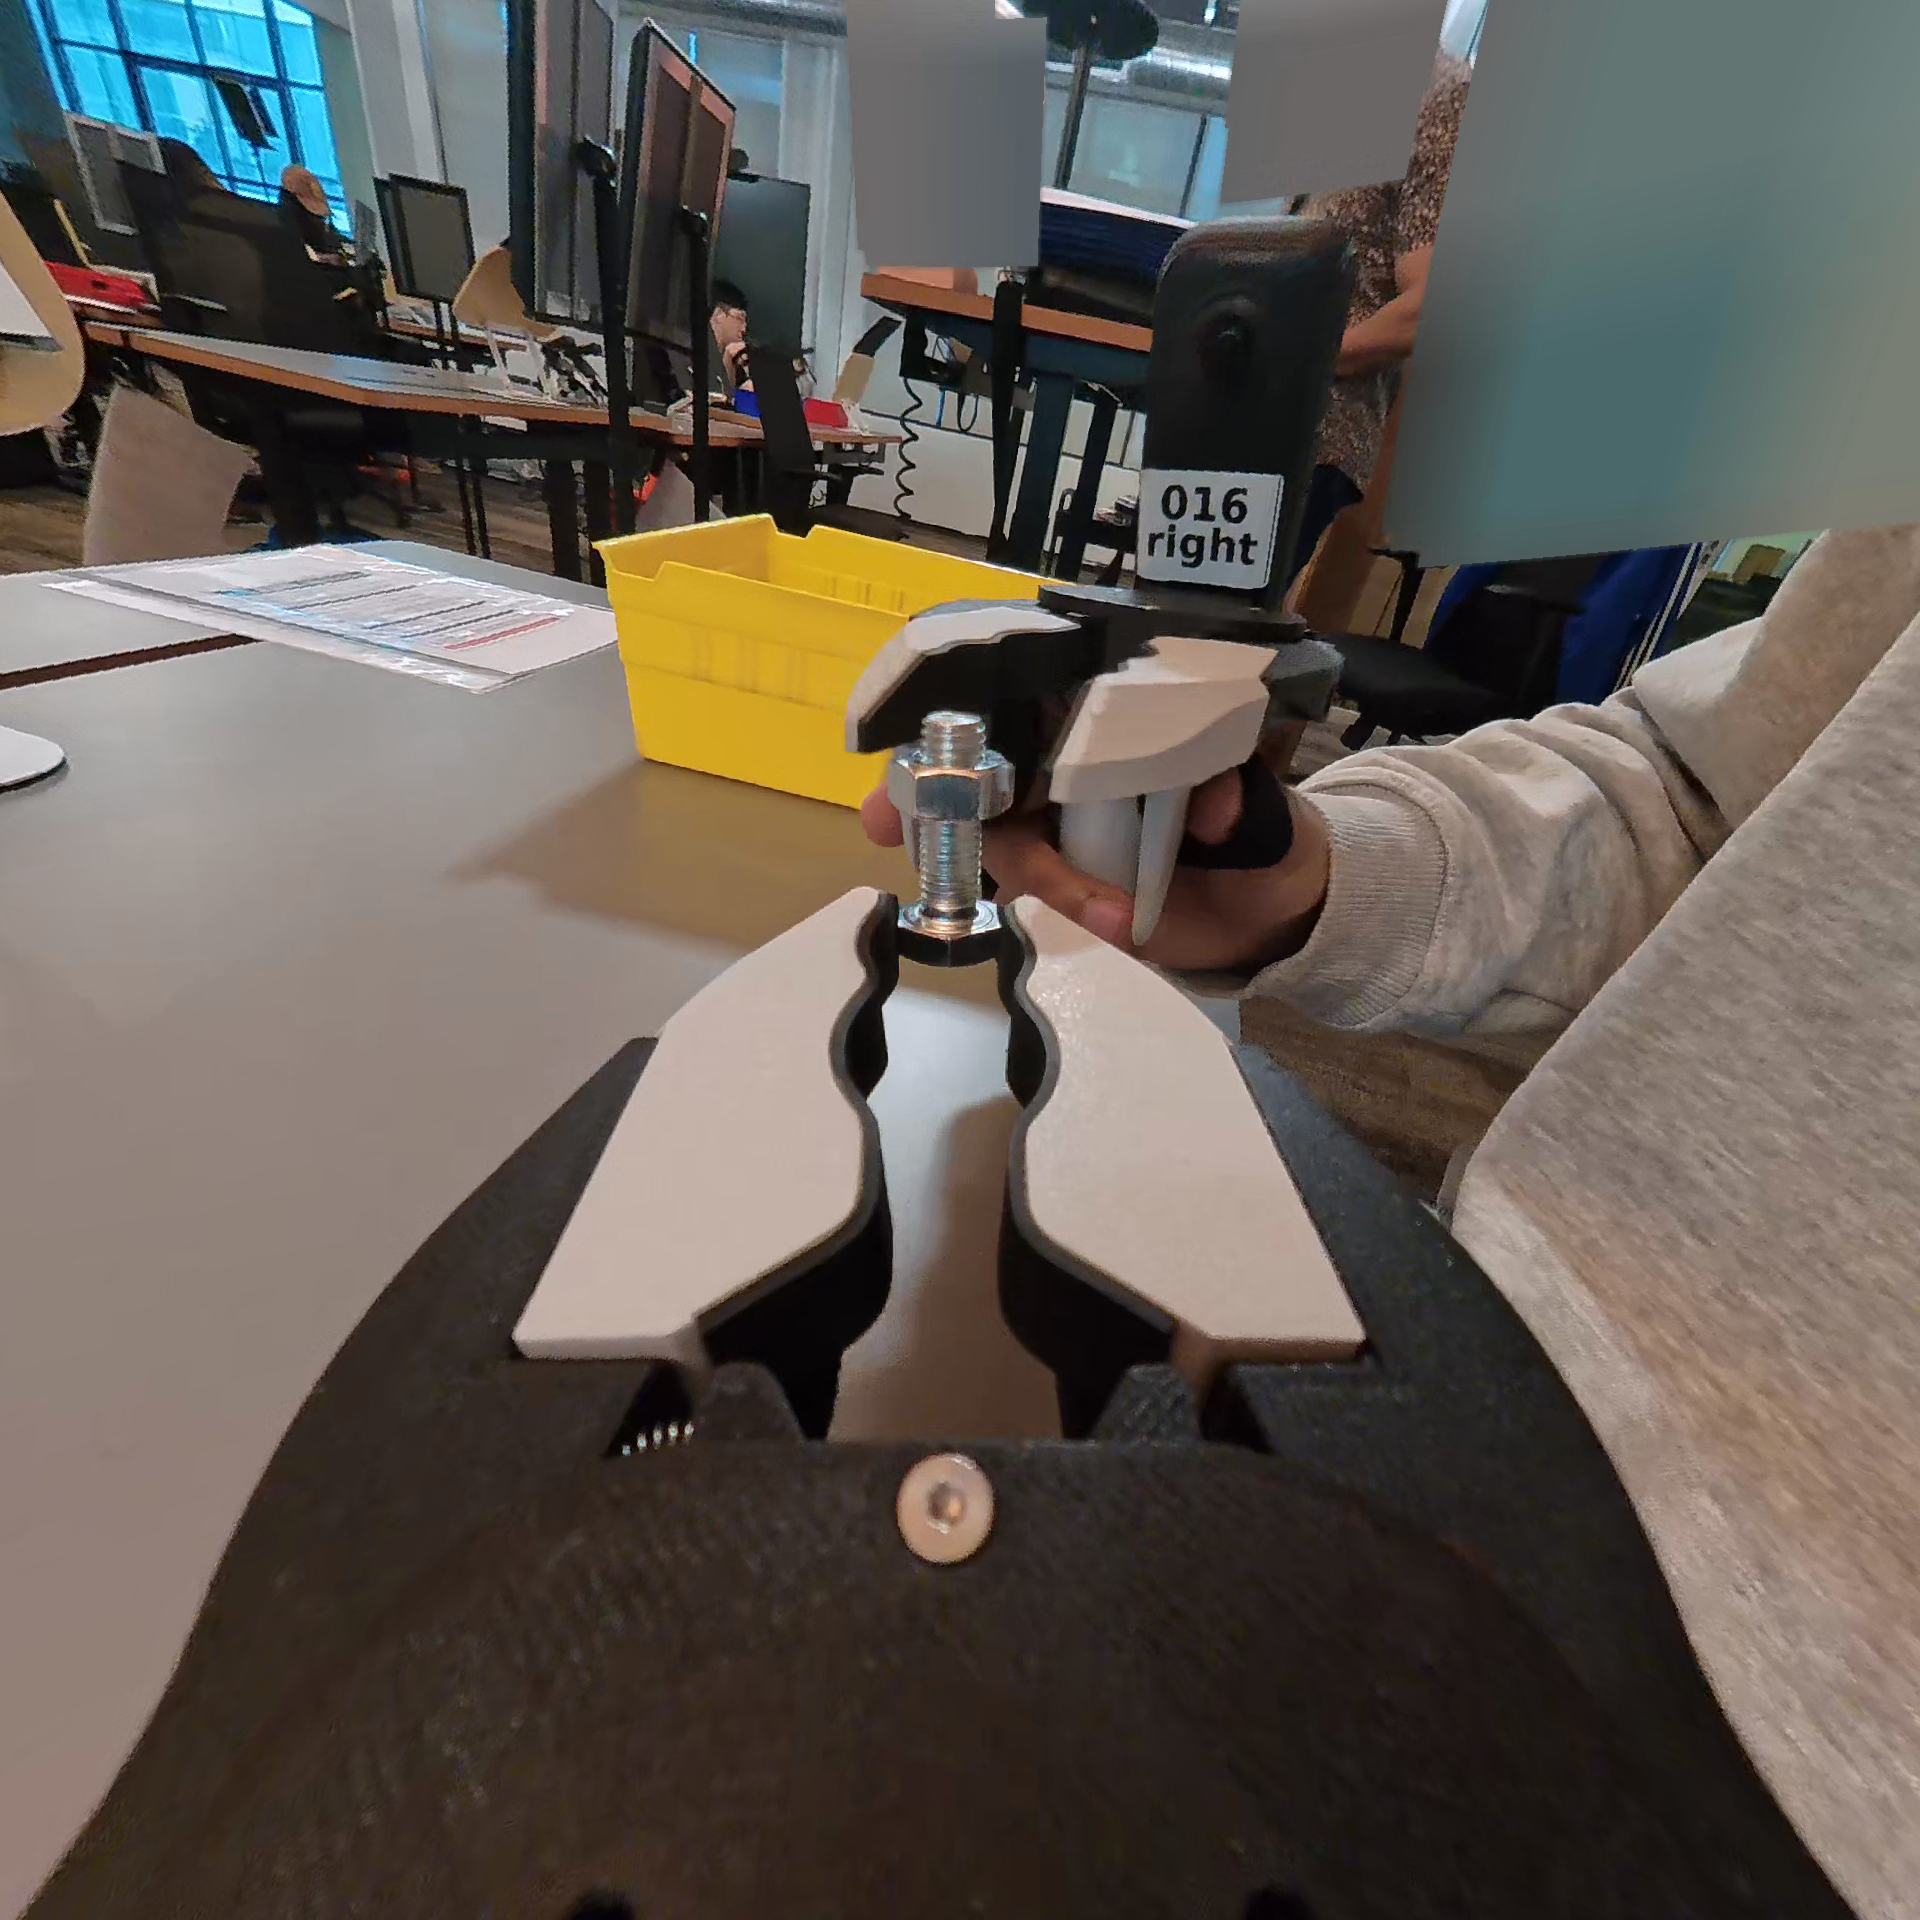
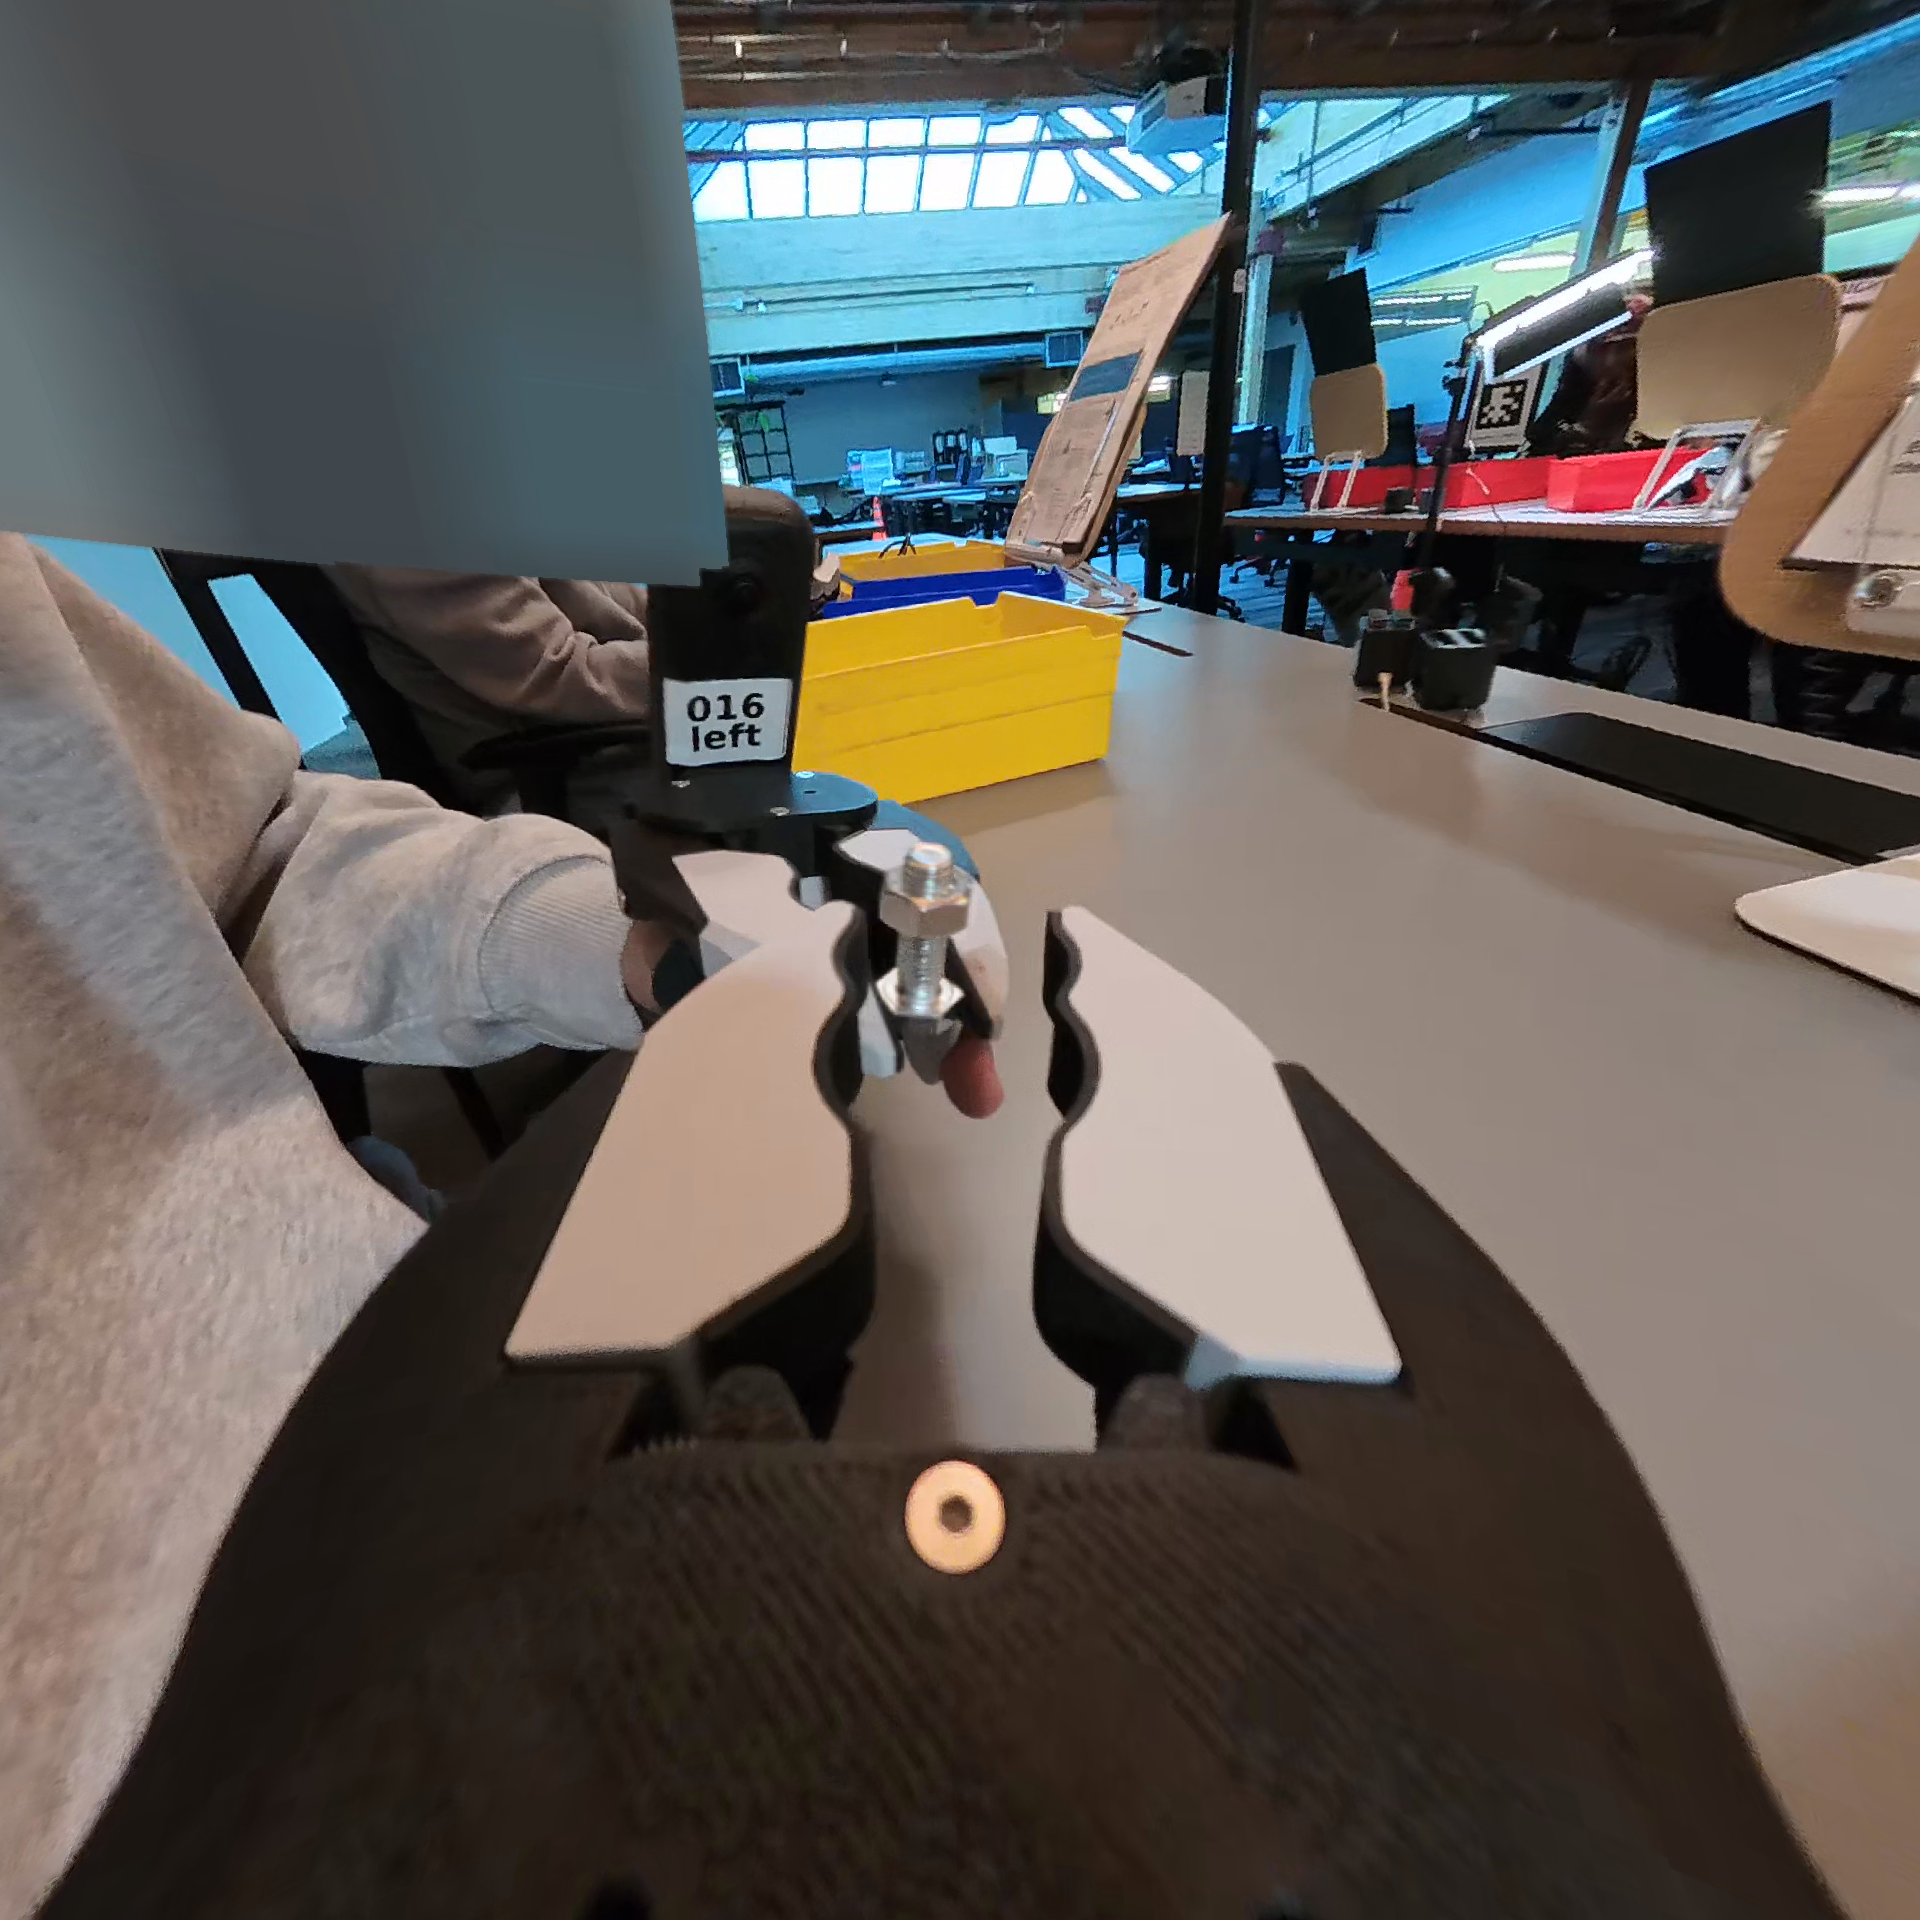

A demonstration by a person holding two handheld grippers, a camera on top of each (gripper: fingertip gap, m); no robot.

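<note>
A silver bolt (image 1: 943, 847) stands upright, threads up, with a silver hex nut (image 1: 951, 784) partway down its shaft. My left gripper (image 1: 948, 927) is shut on the bolt's head and holds it above the grey table (image 1: 312, 883). My right gripper (image 1: 971, 743) is open, its white fingers either side of the nut and the bolt's top. In the right wrist view the nut (image 2: 928, 904) sits between the spread fingertips of the right gripper (image 2: 954, 935), close to the left finger. The left gripper (image 2: 920, 1023) grips the bolt head (image 2: 920, 1000) from behind.
A yellow bin (image 1: 748, 665) stands on the table behind the grippers; it also shows in the right wrist view (image 2: 956, 686), with a blue bin (image 2: 935, 587) behind it. A sheet of paper (image 1: 343, 613) lies far left. Black holders (image 2: 1434, 655) and a white pad (image 2: 1839, 914) sit to the right. Less than 4 cm separates the two grippers' tips.
</note>
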